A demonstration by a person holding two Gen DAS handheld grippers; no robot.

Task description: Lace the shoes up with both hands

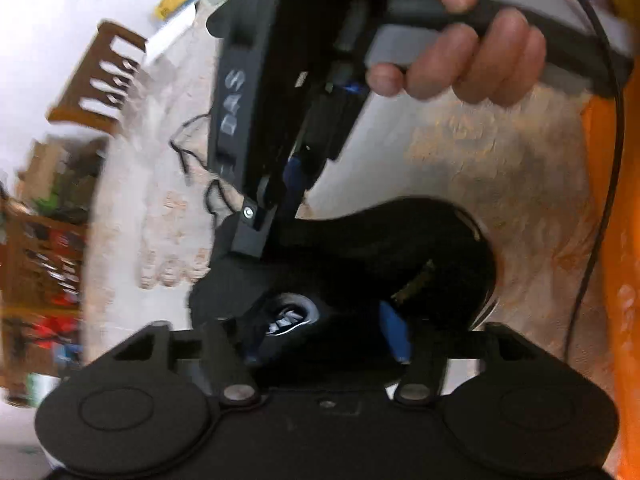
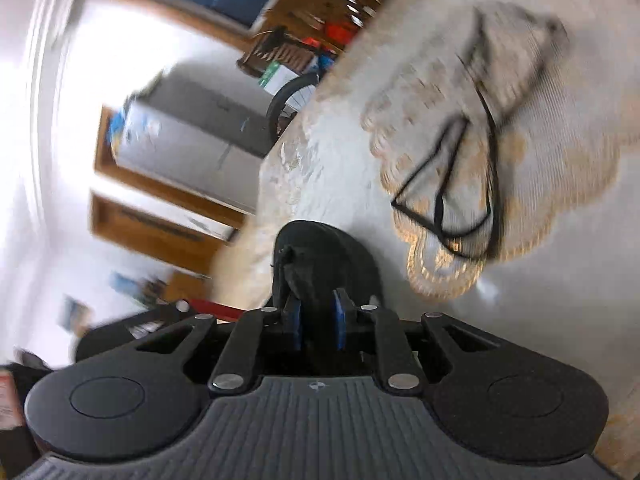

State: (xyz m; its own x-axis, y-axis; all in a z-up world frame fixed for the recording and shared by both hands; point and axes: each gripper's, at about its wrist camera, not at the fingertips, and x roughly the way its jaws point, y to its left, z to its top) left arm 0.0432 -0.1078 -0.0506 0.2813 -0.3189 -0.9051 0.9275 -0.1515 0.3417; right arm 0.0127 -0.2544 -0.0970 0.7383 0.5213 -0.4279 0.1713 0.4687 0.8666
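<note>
A black shoe [image 1: 400, 256] lies on the white embroidered tablecloth [image 1: 500, 160], right in front of my left gripper [image 1: 324, 332]. The left gripper's blue pads [image 1: 394, 332] stand wide apart around the shoe's upper. My right gripper [image 1: 280, 196] comes down from above in the left wrist view, held by a hand [image 1: 460, 60], with its tips at the shoe. In the right wrist view the right gripper [image 2: 318, 320] has its blue pads [image 2: 340, 312] closed on the black shoe's edge [image 2: 316, 256]. A loose black lace [image 2: 460, 184] lies looped on the cloth to the right.
A wooden chair [image 1: 100, 76] and cluttered shelves [image 1: 44, 264] stand beyond the table on the left. An orange surface [image 1: 624, 280] runs along the right edge. A grey cabinet [image 2: 188, 136] and a bicycle wheel [image 2: 292, 96] show past the table's edge.
</note>
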